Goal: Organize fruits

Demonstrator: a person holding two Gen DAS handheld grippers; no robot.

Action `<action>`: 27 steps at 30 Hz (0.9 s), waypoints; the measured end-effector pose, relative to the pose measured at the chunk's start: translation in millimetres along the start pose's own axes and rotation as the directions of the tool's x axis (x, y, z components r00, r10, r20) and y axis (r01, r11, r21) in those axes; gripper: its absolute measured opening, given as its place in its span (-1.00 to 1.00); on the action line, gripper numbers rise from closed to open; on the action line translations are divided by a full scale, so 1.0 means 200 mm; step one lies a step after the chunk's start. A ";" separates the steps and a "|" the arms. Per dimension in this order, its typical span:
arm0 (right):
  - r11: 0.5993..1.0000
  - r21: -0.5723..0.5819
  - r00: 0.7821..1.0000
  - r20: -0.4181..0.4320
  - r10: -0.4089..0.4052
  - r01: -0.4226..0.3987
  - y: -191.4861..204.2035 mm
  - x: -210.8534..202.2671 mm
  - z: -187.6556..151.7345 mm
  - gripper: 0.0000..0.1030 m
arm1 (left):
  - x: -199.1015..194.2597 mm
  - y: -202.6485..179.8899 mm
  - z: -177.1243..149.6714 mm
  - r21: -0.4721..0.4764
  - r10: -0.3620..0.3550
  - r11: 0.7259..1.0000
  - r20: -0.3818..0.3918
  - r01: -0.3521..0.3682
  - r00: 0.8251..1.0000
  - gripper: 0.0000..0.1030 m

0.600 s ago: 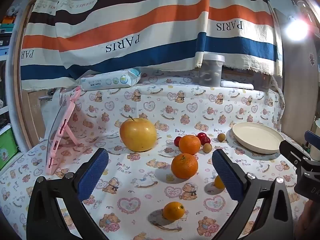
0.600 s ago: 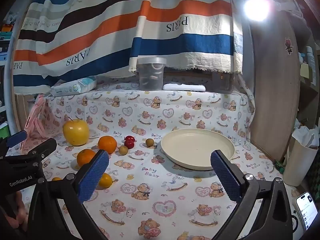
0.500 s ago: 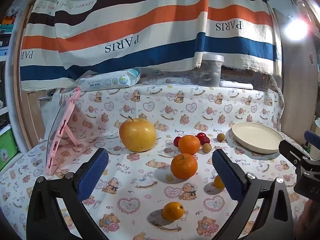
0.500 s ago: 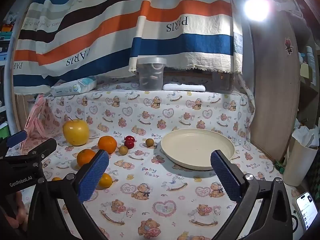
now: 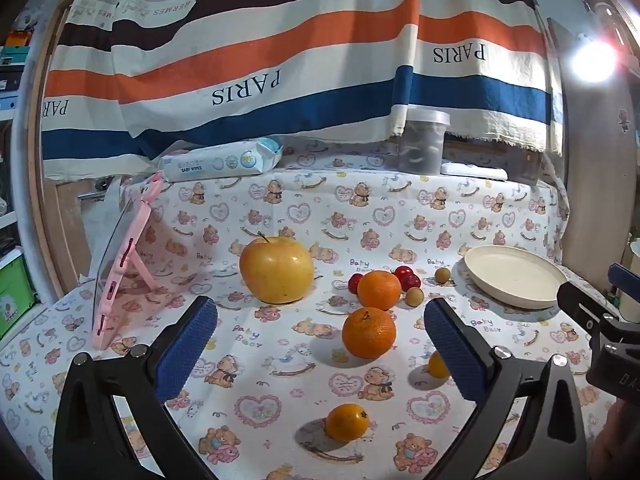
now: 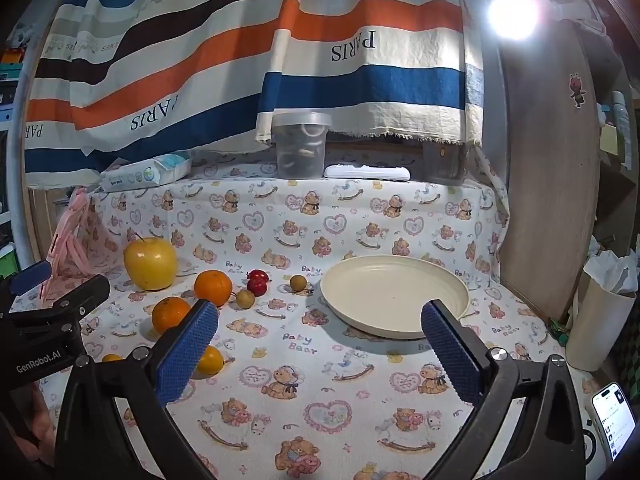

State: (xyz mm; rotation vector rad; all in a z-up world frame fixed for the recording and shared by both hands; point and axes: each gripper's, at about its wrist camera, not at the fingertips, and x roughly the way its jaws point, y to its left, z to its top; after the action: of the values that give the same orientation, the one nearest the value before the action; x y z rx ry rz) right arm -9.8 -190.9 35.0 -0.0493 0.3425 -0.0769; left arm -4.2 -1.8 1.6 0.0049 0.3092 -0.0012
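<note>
Both hand-held grippers — left (image 5: 320, 340), right (image 6: 320, 344) — hung spread wide, holding nothing. No fruit was moved yet — next likely called for pinching the round orange mandarin (image 5: 369, 332) toward the round cream plastic plate (image 6: 394, 294).

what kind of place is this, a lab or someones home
Most likely a home: a surface draped in a teddy-bear baby cloth, a pack of baby wipes at the back, and a striped blanket hung behind it.

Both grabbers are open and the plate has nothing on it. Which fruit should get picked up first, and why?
Probably the left gripper should ease forward onto the near orange. Its jaws are open and hold nothing, the orange sits right ahead between them, and the plate holds no fruit yet.
</note>
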 end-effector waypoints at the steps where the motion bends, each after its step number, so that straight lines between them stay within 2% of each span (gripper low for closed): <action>1: 1.000 0.000 1.000 -0.002 0.002 -0.002 0.00 0.00 0.00 0.99 | 0.00 0.00 0.00 -0.001 0.000 1.000 -0.002 0.000 1.000 0.99; 7: 1.000 0.003 1.000 -0.007 0.001 -0.001 -0.01 0.01 0.00 0.99 | 0.01 -0.01 0.01 0.012 -0.030 0.999 -0.006 0.030 1.000 0.99; 27: 1.000 0.002 1.000 -0.017 0.004 -0.004 0.01 0.03 -0.01 0.99 | 0.02 -0.01 -0.01 0.003 -0.027 1.000 -0.004 0.027 1.000 0.99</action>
State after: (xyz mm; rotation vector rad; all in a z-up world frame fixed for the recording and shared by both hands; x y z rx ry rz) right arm -5.6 -190.3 31.8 -0.0456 0.3597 -0.0734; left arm -1.5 -3.8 -0.6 0.0033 0.3134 -0.0287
